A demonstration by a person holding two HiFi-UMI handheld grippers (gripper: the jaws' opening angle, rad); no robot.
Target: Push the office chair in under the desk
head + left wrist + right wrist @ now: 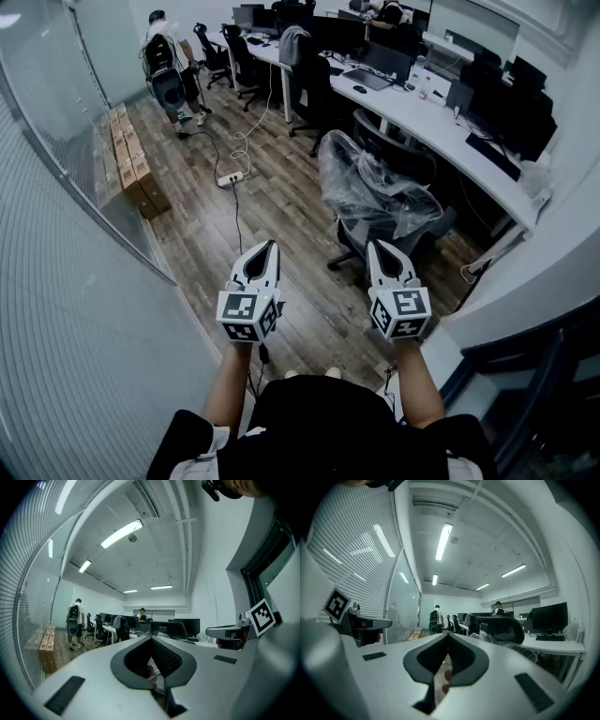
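right now both grippers are held out side by side above the wood floor [281, 202], short of the chair [375, 192]. the left gripper [271, 246] is clenched, its 2 jaws pressed together with nothing between them, and the right gripper [376, 246] is clenched and empty in the same way. neither touches anything; the right one's tip sits near the chair's wheeled base in the head view, with a gap between them. the chair, black and draped in clear plastic, stands on the floor just beside the long white desk [450, 136], near the desk's near end, its seat out in the open rather than under the top. monitors [506, 108] line the desk's far side, and a keyboard [367, 80] lies further along it. more black chairs stand at the desk beyond. to the left, a row of cardboard boxes [131, 164] lies along the foot of a glass wall [56, 103], and a white power strip [232, 176] lies on the floor with its cable running towards the person. at the far end of the room a person with a backpack [169, 56] stands by the wall, and another person [384, 11] sits at the desk. the wearer's bare forearms and dark top fill the bottom of the head view.
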